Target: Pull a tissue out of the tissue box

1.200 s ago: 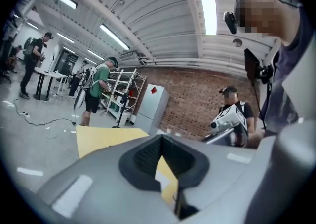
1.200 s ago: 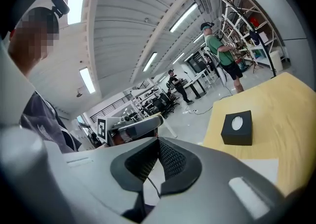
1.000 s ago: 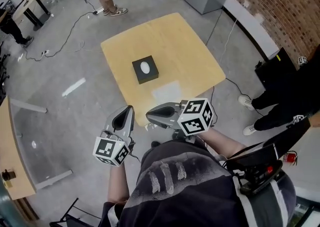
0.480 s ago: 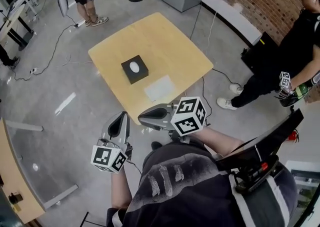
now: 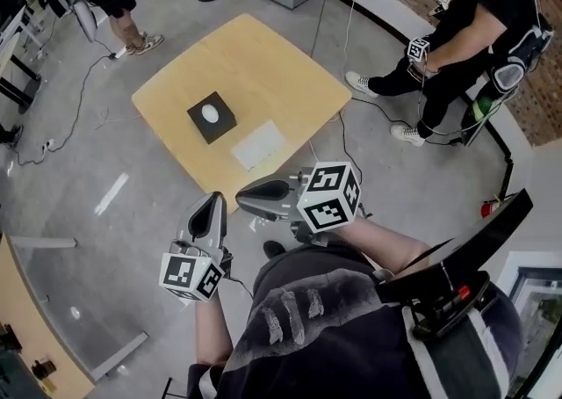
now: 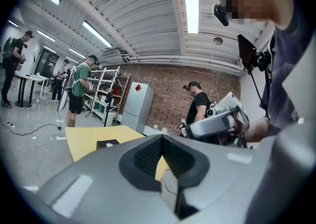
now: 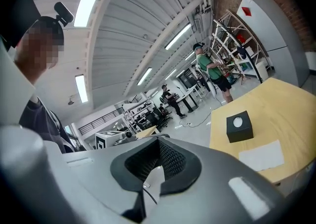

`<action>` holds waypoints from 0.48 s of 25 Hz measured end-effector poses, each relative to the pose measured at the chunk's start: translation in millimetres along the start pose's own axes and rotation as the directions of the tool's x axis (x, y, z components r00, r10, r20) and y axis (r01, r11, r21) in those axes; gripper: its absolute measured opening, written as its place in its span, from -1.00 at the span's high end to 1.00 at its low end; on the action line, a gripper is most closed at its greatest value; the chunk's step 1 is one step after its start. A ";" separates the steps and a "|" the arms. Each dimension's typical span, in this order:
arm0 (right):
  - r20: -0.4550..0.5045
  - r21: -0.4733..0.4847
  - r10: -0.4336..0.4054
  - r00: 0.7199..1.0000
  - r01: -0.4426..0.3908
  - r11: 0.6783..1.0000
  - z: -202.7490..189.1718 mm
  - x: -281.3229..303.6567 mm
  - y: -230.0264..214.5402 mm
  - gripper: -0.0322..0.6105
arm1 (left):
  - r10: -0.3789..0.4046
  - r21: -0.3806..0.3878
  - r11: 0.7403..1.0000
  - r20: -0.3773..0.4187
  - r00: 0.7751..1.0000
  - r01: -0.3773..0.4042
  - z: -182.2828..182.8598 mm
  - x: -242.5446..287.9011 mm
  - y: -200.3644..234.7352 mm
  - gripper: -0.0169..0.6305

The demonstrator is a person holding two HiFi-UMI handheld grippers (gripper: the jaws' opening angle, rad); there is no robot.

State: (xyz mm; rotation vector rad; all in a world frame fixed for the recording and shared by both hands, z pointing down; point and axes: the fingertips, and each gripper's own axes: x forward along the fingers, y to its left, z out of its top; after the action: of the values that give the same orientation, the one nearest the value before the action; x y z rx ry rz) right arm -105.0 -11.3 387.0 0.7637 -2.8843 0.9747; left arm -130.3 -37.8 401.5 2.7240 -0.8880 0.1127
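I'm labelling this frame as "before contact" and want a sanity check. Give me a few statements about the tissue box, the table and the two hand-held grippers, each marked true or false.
1. The tissue box stands on the wooden table. True.
2. The left hand-held gripper is clamped on a tissue. False: its jaws are together on nothing, short of the table.
3. A white sheet lies flat on the table beside the box. True.
4. The box is white. False: it is black, with white showing only in its top opening.
5. The right hand-held gripper touches the box. False: it is shut, empty and well apart from the box.
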 end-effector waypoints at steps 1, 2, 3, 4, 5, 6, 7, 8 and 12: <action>0.008 0.003 0.002 1.000 -0.002 1.000 0.4 -5.3 0.4 0.91 | 0.001 0.005 1.000 -0.002 1.000 -0.001 0.9 1.0 -4.0 0.94; 0.015 0.005 0.007 1.000 -0.007 1.000 0.8 -10.2 0.8 0.91 | 0.004 0.010 1.000 -0.003 1.000 -0.004 1.5 2.0 -7.6 0.94; 0.022 0.005 0.013 1.000 -0.013 1.000 1.1 -14.9 1.0 0.90 | 0.010 0.015 1.000 -0.004 1.000 -0.010 2.1 3.0 -10.9 0.94; 0.025 0.002 0.019 1.000 -0.019 1.000 1.1 -19.5 1.4 0.91 | 0.017 0.020 1.000 -0.005 1.000 -0.017 2.6 3.7 -14.3 0.94; 0.026 -0.005 0.024 0.999 -0.024 1.000 0.5 -24.2 1.9 0.91 | 0.025 0.024 0.999 -0.006 1.000 -0.025 3.0 4.5 -18.2 0.94; 0.026 -0.015 0.027 0.999 -0.027 1.000 -0.7 -29.5 2.4 0.91 | 0.033 0.028 0.999 -0.008 0.999 -0.032 3.0 5.6 -23.1 0.94; 0.026 -0.022 0.031 0.999 -0.030 0.999 -2.4 -35.6 3.0 0.91 | 0.040 0.033 0.999 -0.011 0.999 -0.039 2.3 7.4 -29.1 0.94; 0.029 -0.026 0.035 0.999 -0.035 0.999 -4.3 -42.9 3.5 0.91 | 0.045 0.037 0.998 -0.015 0.999 -0.044 1.0 10.2 -36.5 0.94; 0.049 -0.014 0.053 0.997 -0.052 0.999 -12.0 -79.5 2.2 0.90 | 0.043 0.054 0.998 -0.041 0.998 -0.041 -7.0 28.0 -77.0 0.94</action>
State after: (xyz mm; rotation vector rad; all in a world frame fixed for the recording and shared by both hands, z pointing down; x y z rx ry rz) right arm -37.7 32.5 383.2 0.7245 -2.9639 0.9551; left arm -62.3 7.9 394.7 2.7416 -0.9437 0.2038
